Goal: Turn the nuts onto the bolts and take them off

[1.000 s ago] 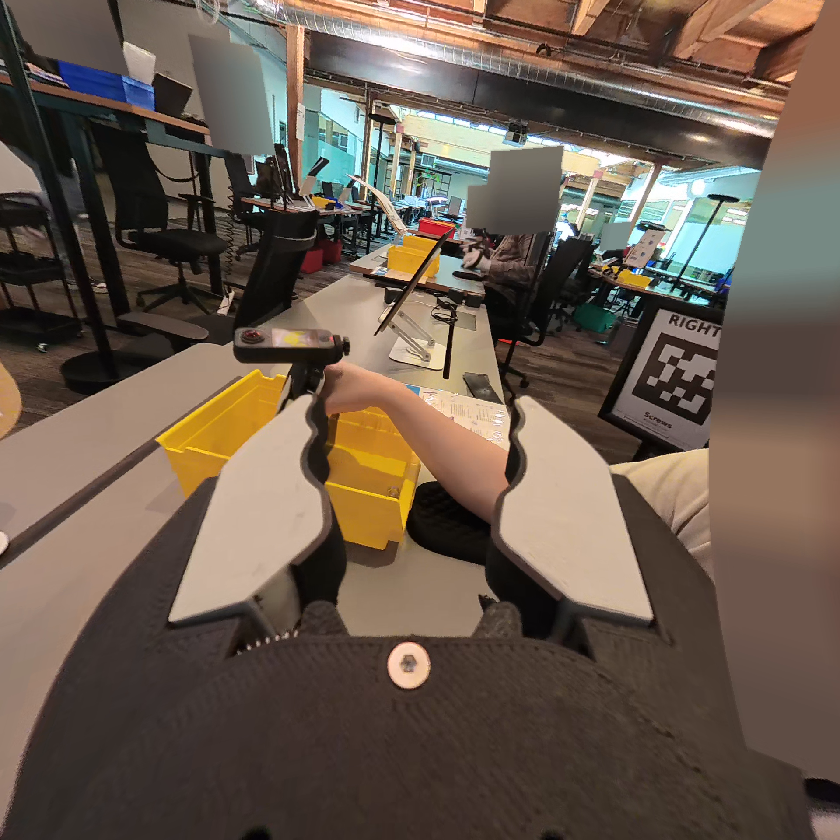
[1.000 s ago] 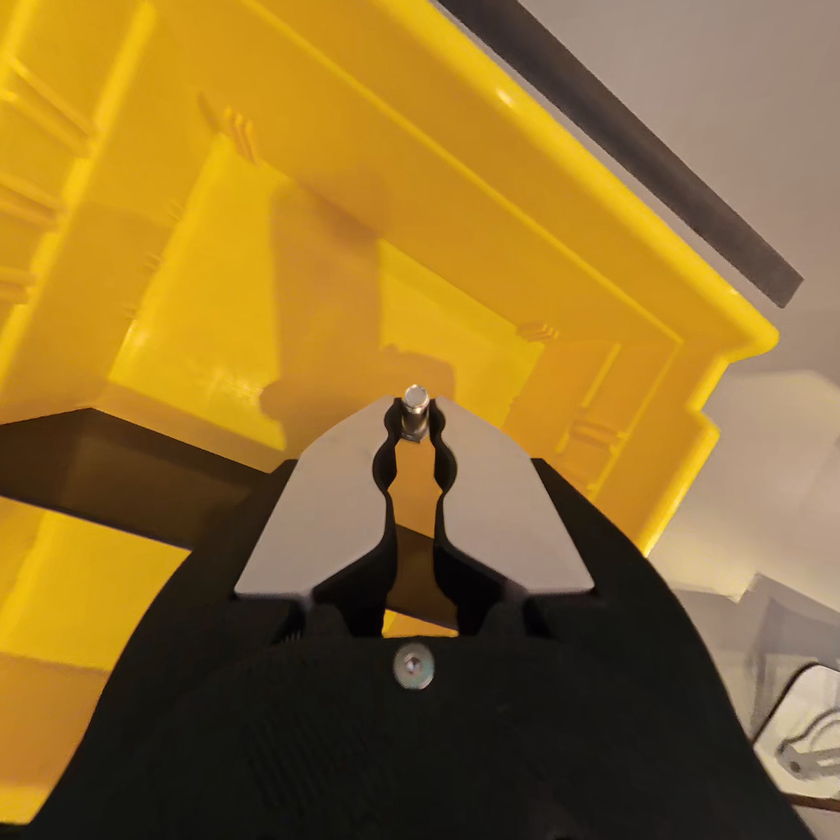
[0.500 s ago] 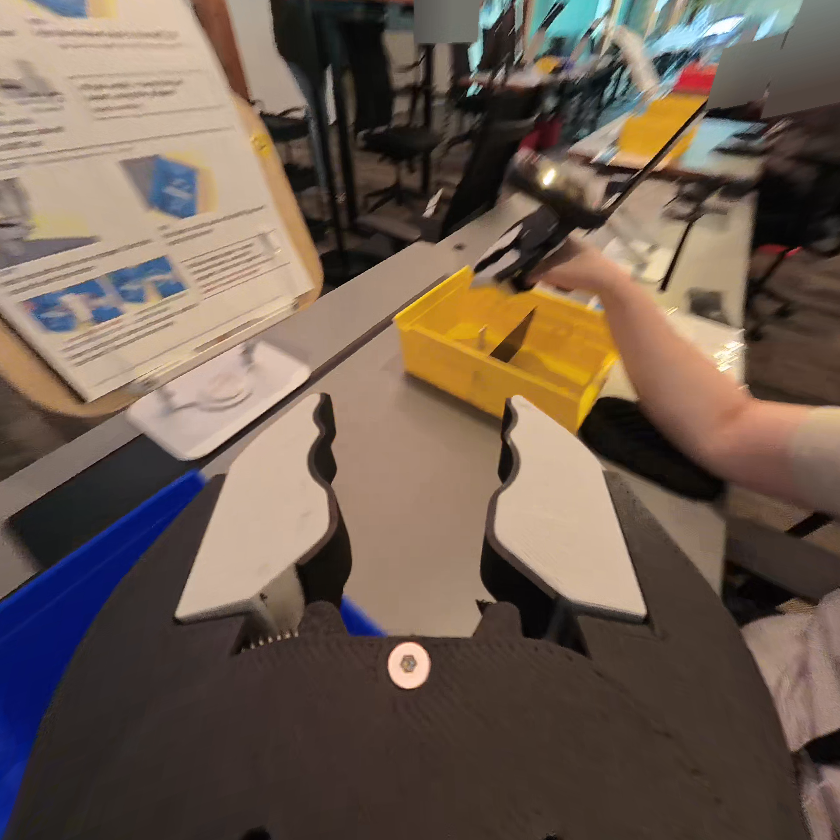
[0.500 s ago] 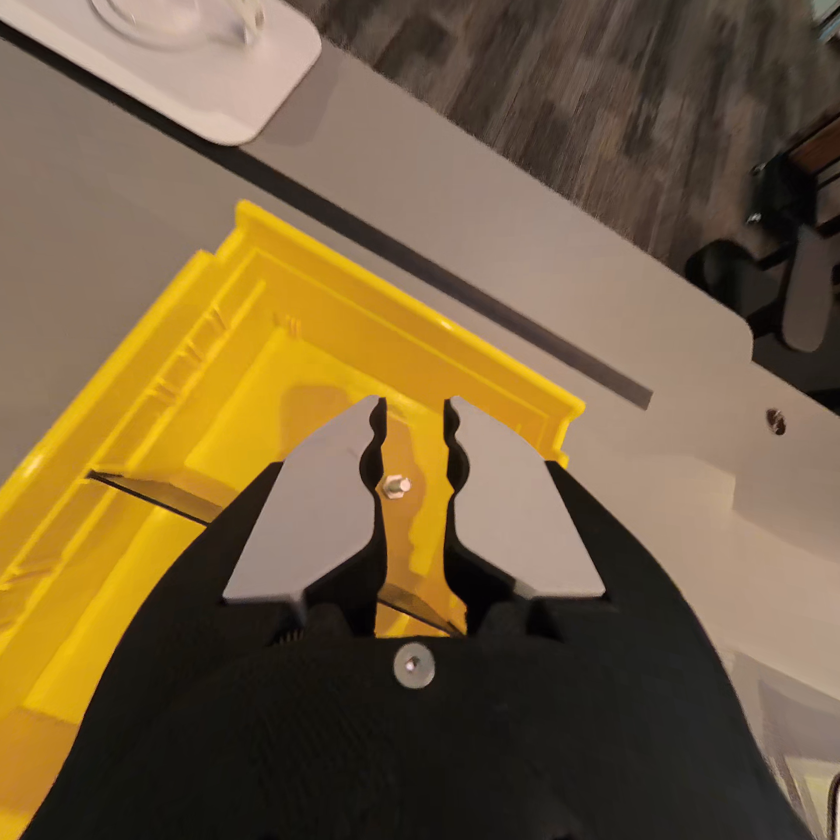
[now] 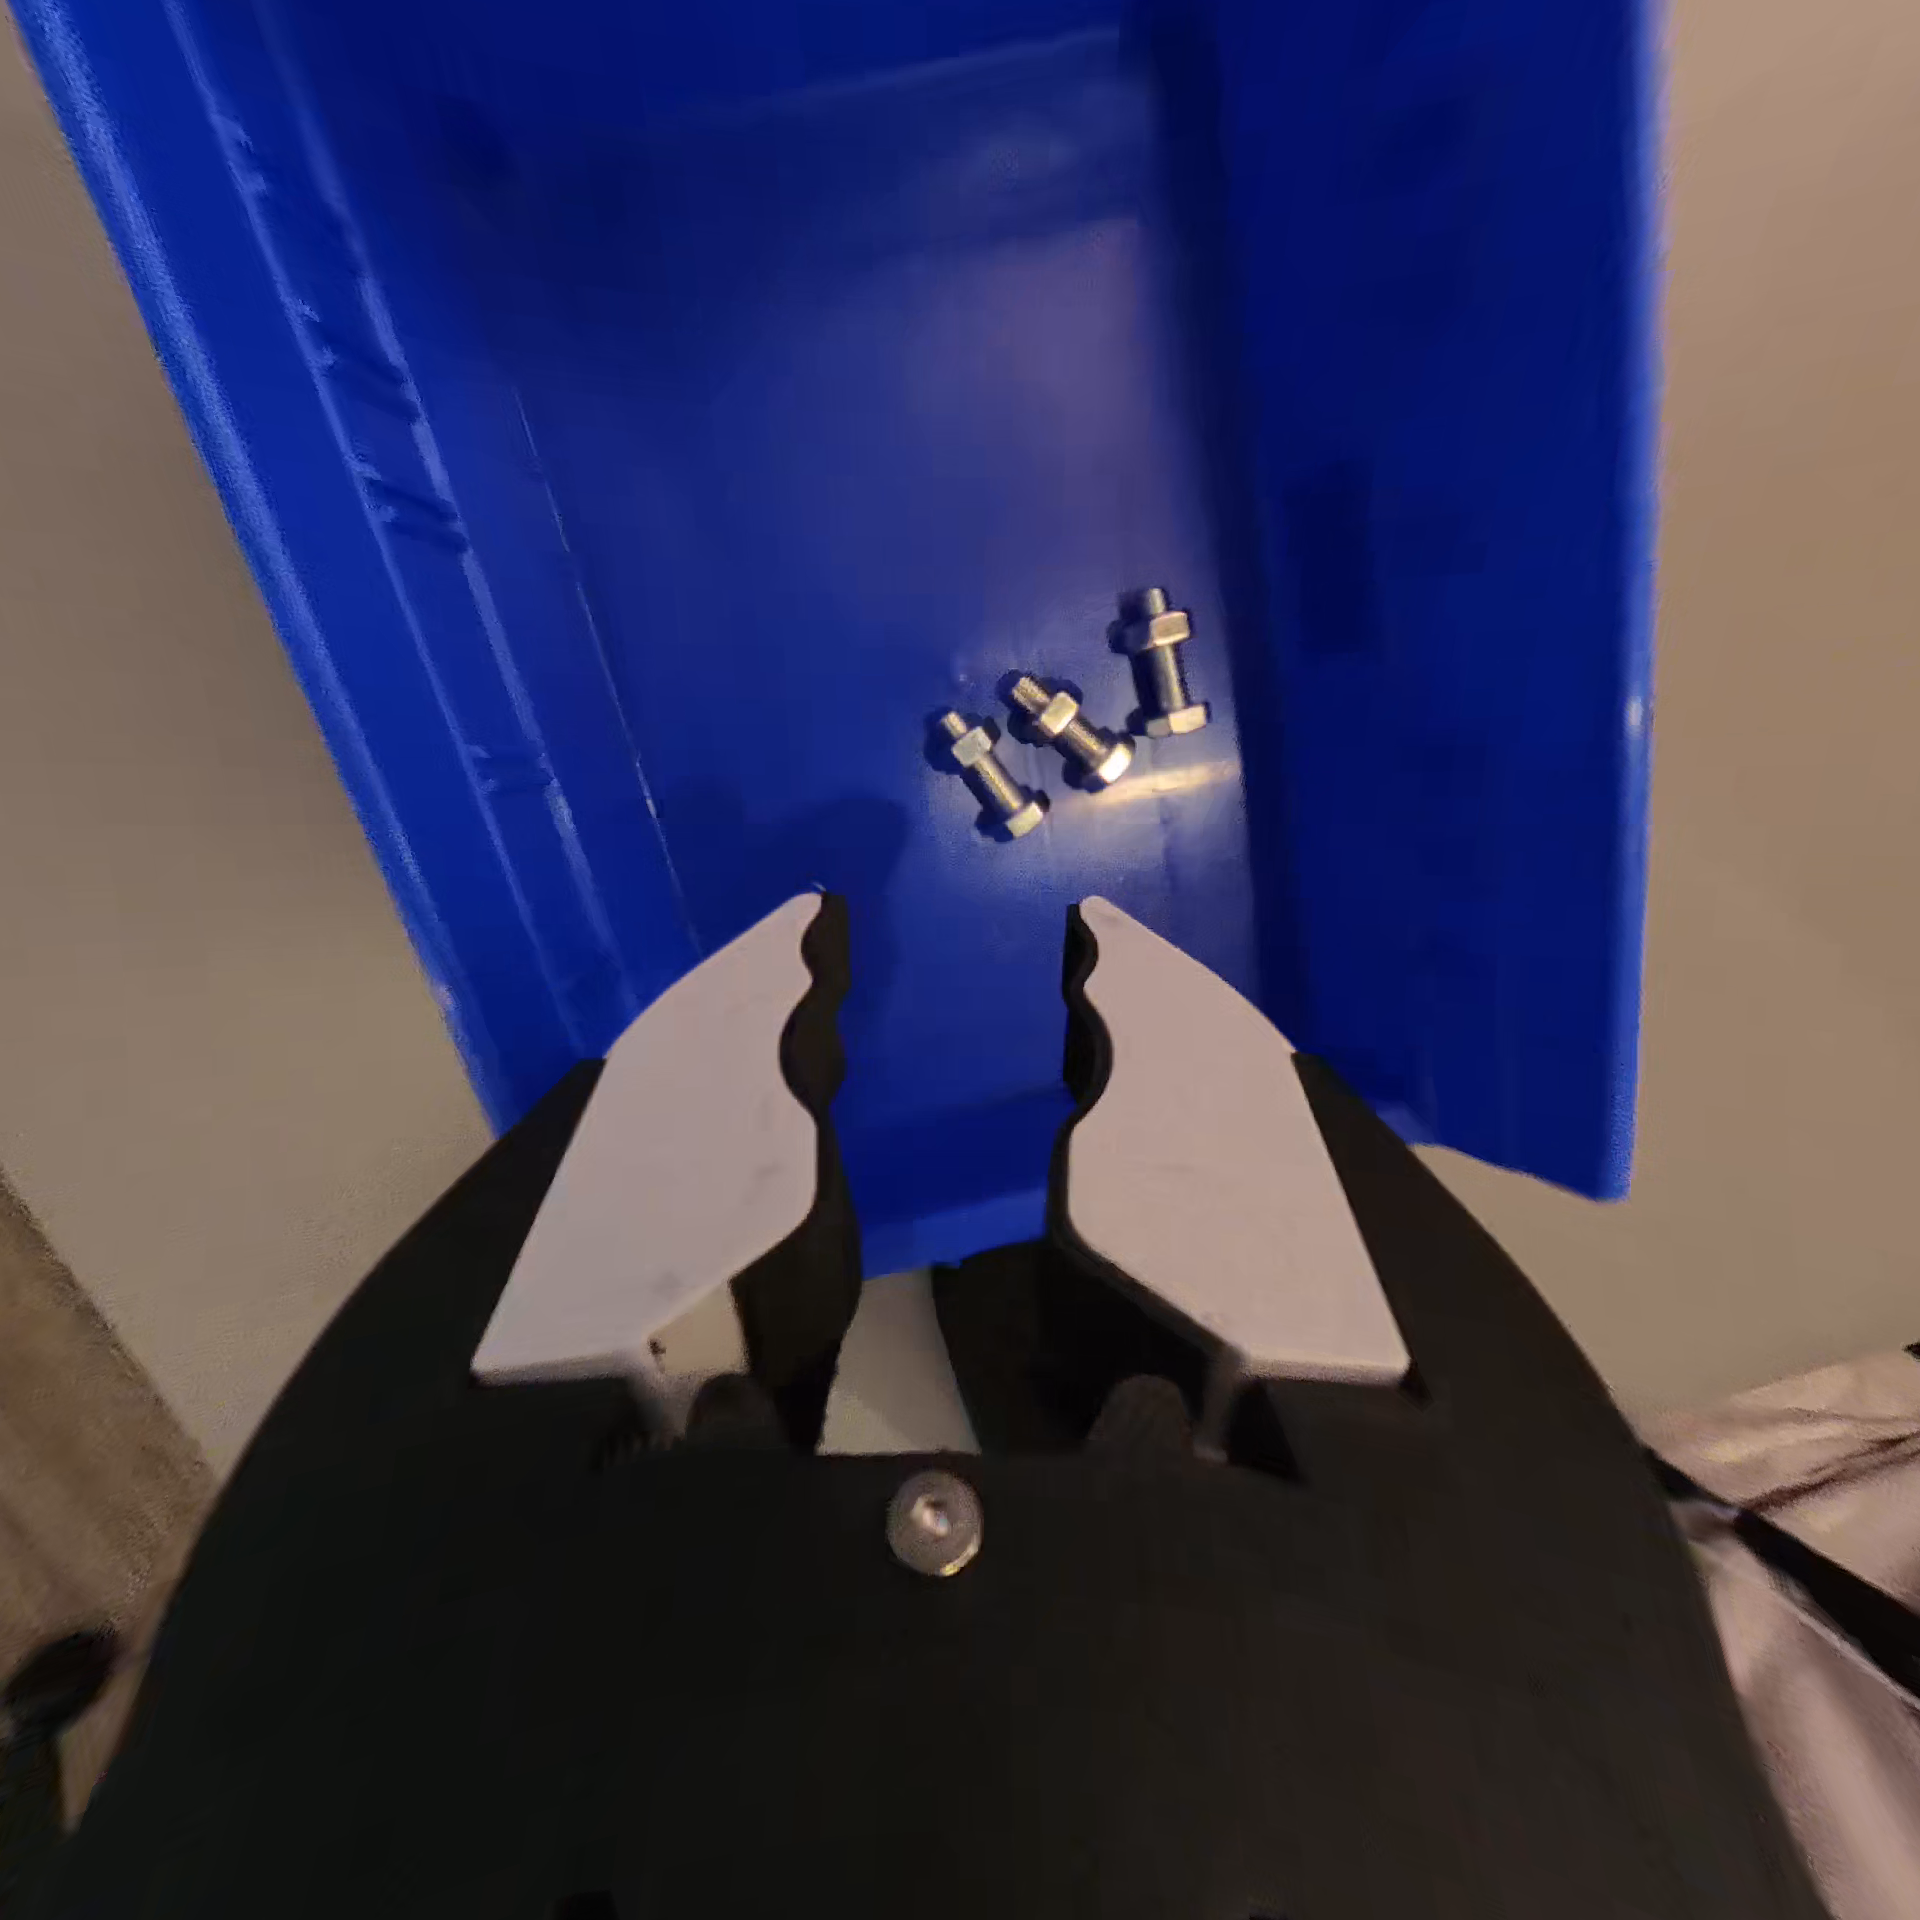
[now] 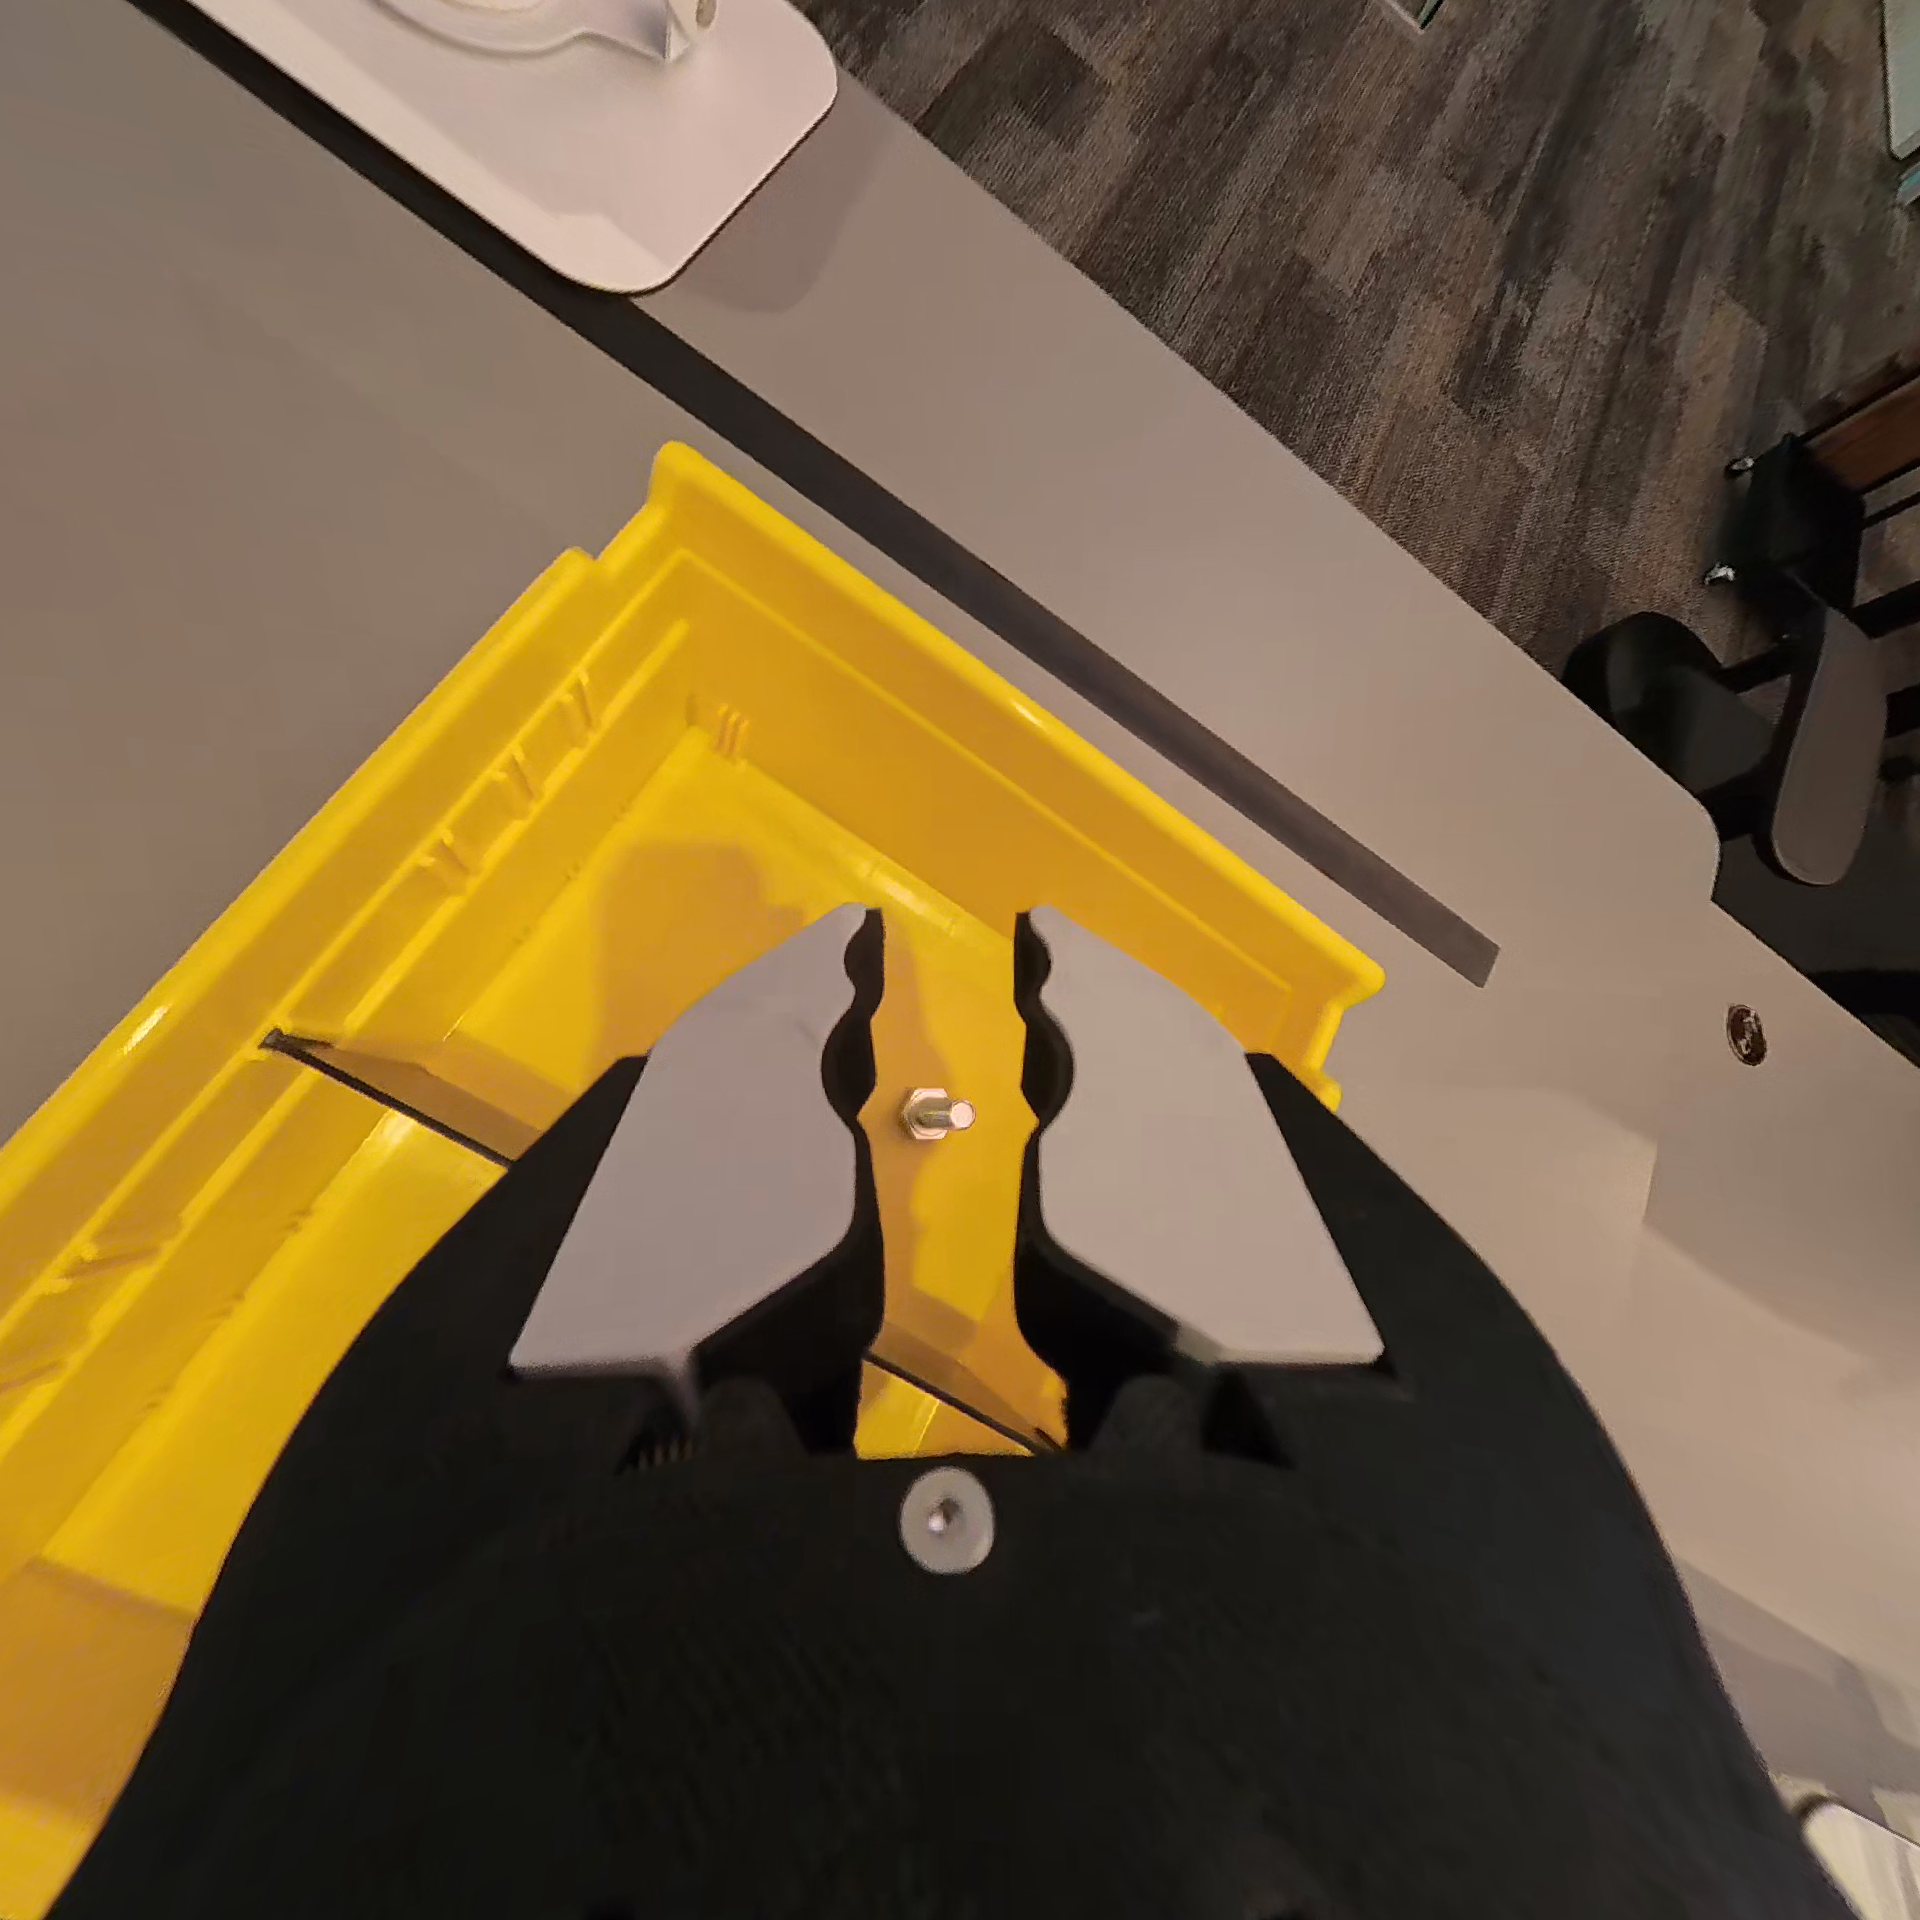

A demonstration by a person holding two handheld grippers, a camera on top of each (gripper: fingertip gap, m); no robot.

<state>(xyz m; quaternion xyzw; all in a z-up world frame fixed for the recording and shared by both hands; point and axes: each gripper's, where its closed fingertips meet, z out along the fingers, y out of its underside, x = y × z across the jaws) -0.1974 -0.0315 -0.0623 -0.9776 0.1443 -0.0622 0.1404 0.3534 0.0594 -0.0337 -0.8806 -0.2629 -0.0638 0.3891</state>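
Hanging over a blue bin, the left gripper has its jaws wide apart with nothing in them. Just past the tips and a bit to the right, three bolts lie on the bin floor, each with a nut on it: the nearest bolt, the middle bolt just beside it, and the far bolt close to the bin's right wall. The right gripper is held above a yellow bin, jaws apart and holding nothing. Seen in the gap between the jaws, down on the bin floor, sits a lone bolt with a nut on it. A dark divider crosses the bin. Past the bin lies the grey table, then a white stand base at the far left.
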